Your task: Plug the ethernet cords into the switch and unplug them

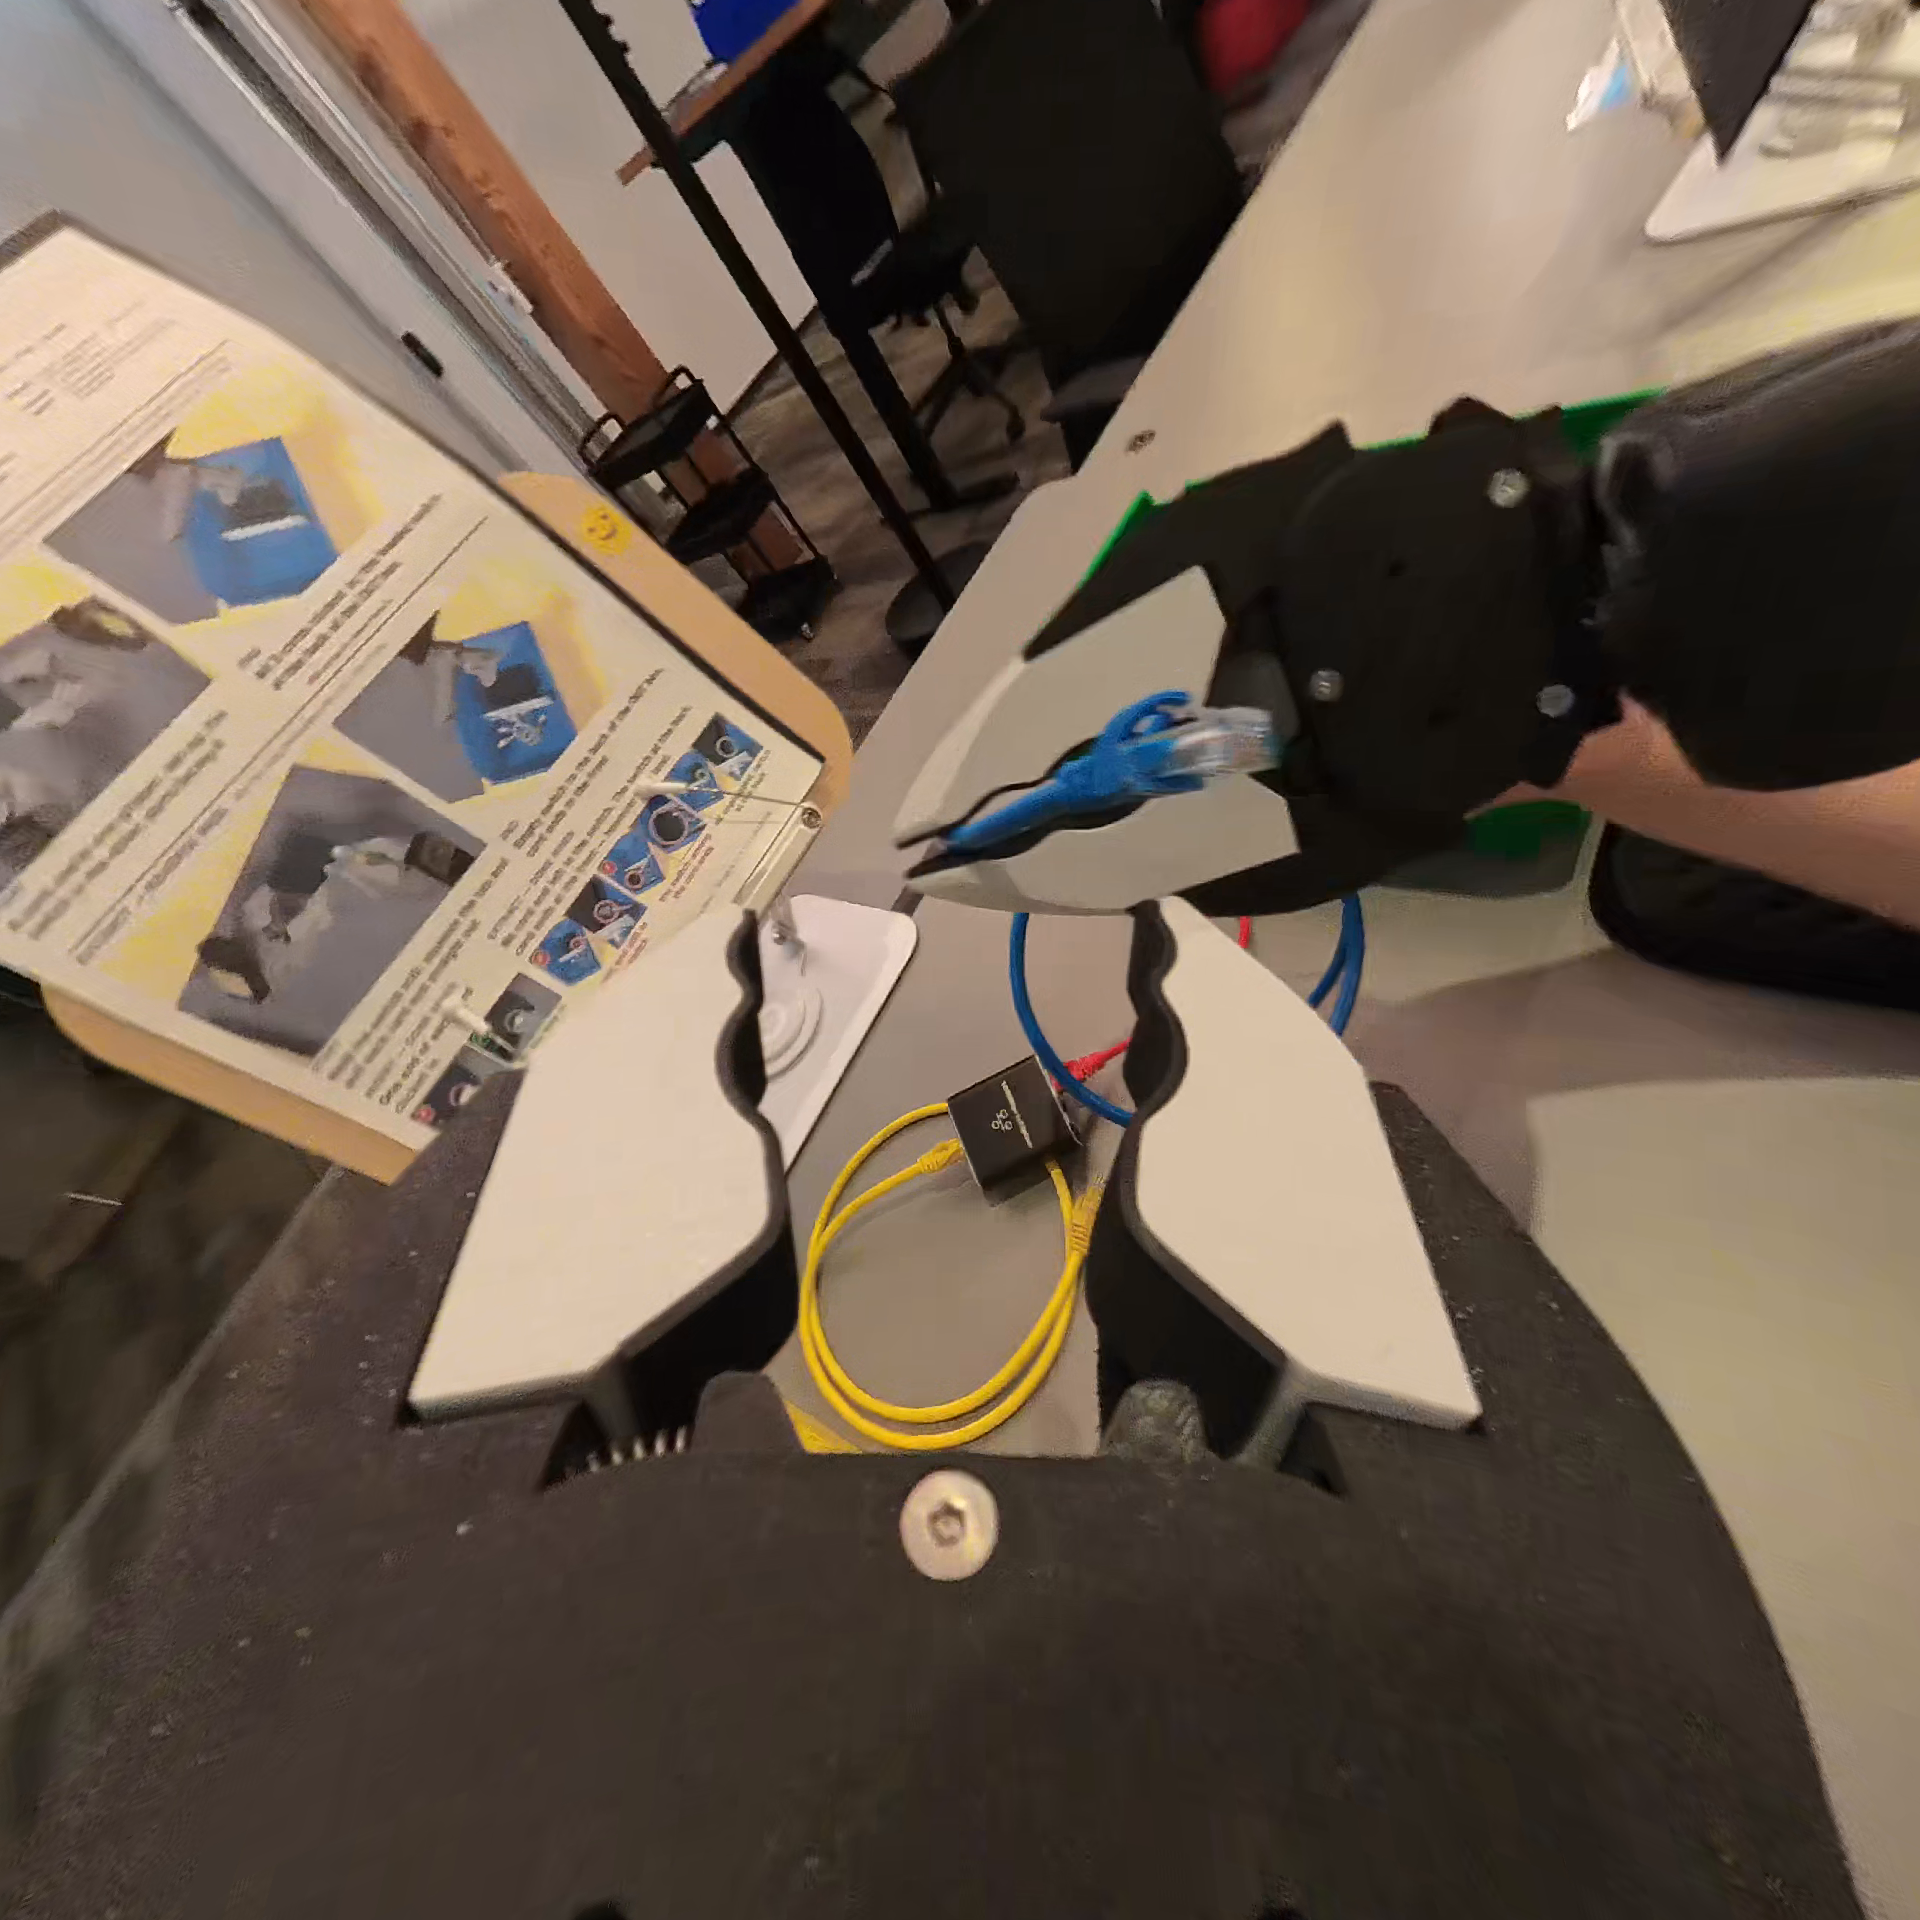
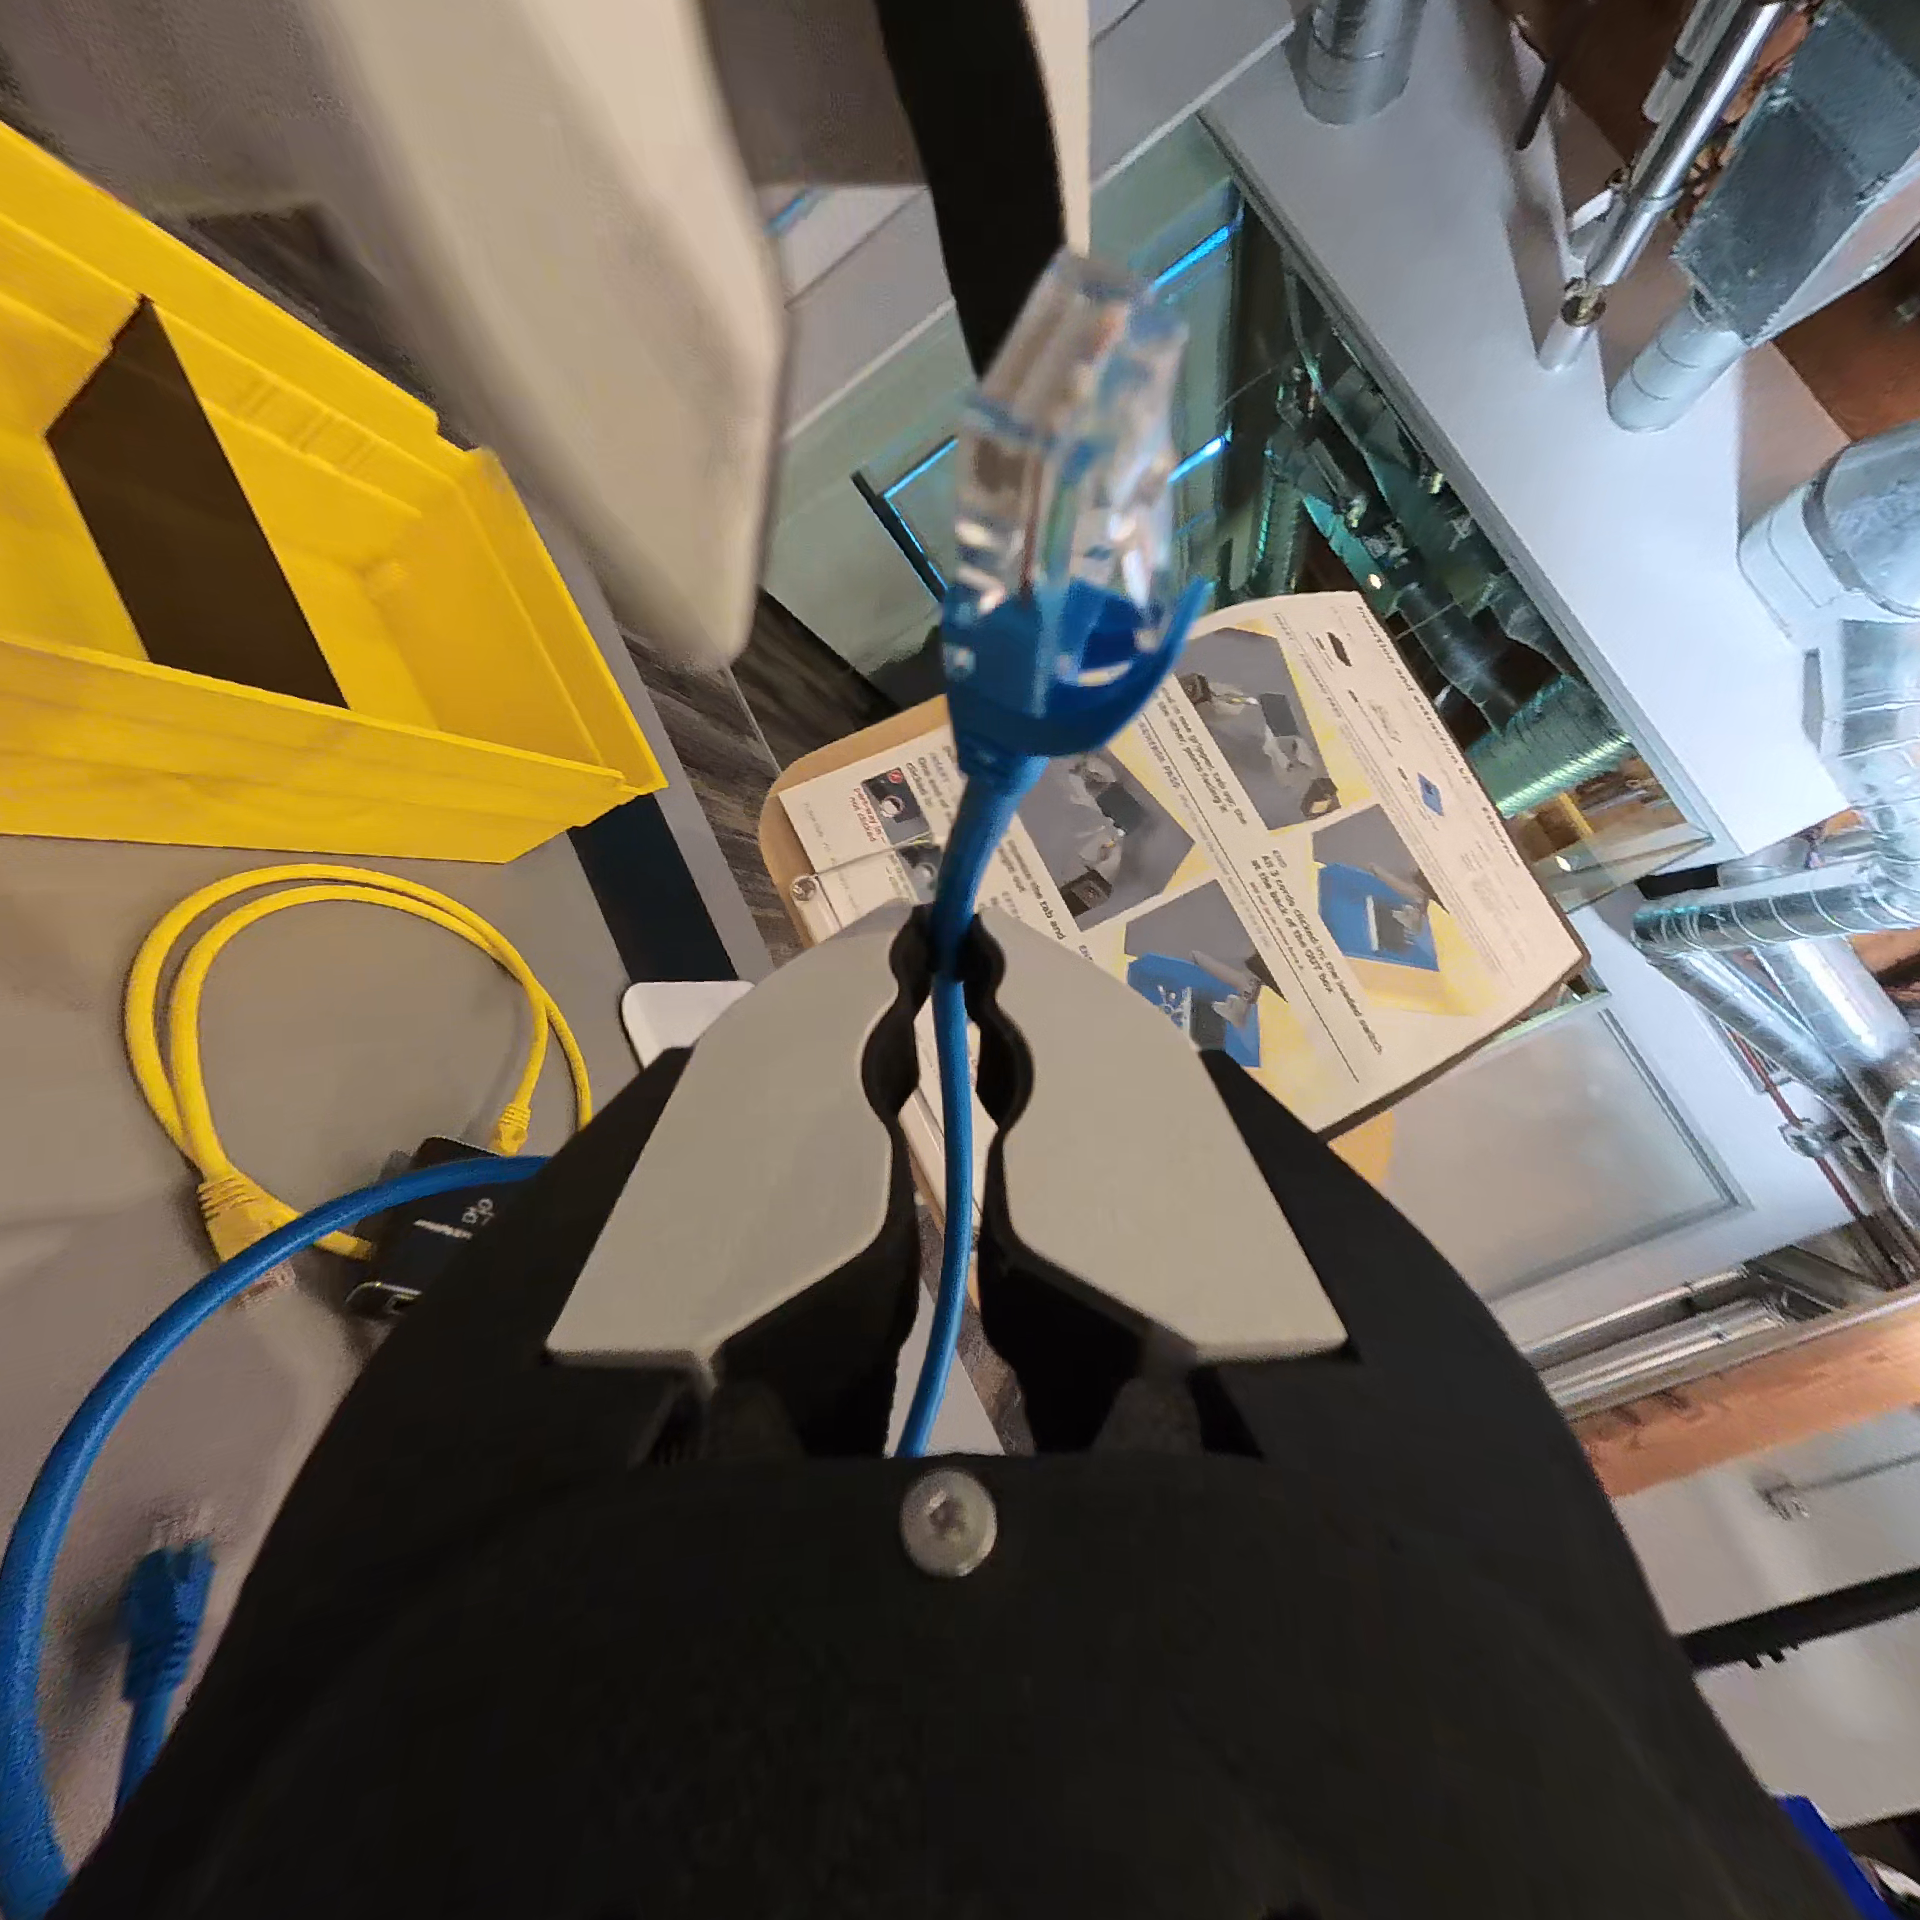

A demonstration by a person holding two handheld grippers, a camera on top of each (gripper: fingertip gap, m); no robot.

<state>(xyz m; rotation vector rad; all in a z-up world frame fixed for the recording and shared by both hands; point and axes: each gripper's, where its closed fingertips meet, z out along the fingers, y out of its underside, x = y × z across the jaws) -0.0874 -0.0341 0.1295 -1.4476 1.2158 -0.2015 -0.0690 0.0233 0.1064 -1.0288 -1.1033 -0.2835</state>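
The right gripper [image 2: 948, 940] pinches the blue cord [image 2: 951, 1143] just behind its clear plug [image 2: 1070, 447], raised above the table, while the left gripper [image 1: 940, 961] hangs wide open and empty over the switch [image 1: 1010, 1132], so insertion seemingly comes next, needing plug-to-port alignment.

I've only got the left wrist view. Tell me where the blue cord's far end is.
Observer: The blue cord loops back down; its other plug lies loose on the table.
Operator: Report how the right gripper holds the cord.
Observer: The right gripper pinches it right at the tips, and the clear plug stands beyond them.
Operator: Name what sits past the yellow cord.
Observer: A yellow bin, just beyond the yellow cord.
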